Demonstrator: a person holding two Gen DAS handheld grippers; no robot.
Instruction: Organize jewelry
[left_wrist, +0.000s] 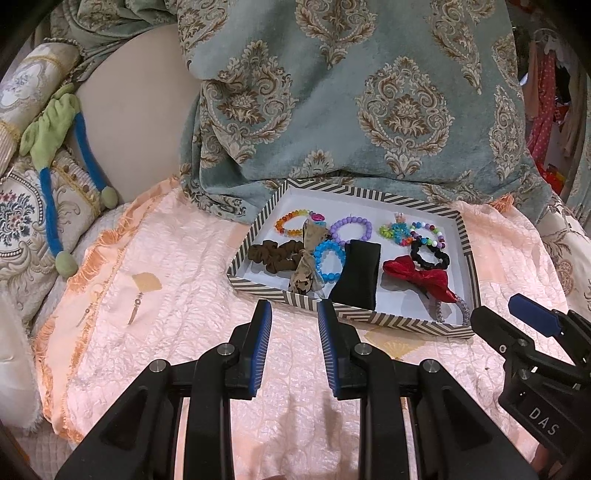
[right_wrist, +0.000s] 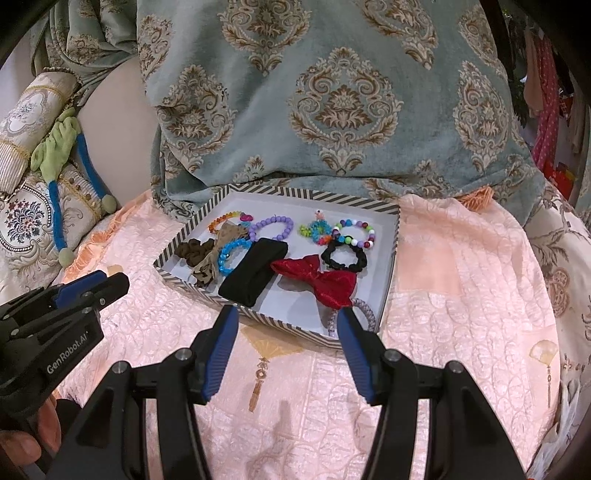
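Here both empty grippers, left (left_wrist: 294, 314) narrow and right (right_wrist: 284, 321) wide, hover just short of the tray (left_wrist: 469, 243), presumably choosing jewelry.

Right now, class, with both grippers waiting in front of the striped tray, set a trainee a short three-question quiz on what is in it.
1. True or false: the red bow lies inside the striped tray.
2. Which item does the blue bracelet touch on its right side? A) the black band B) the black scrunchie C) the purple bracelet
3. Fill in: the left gripper and the right gripper are both ____ and hold nothing.

Key: 1 true; 2 A; 3 open.
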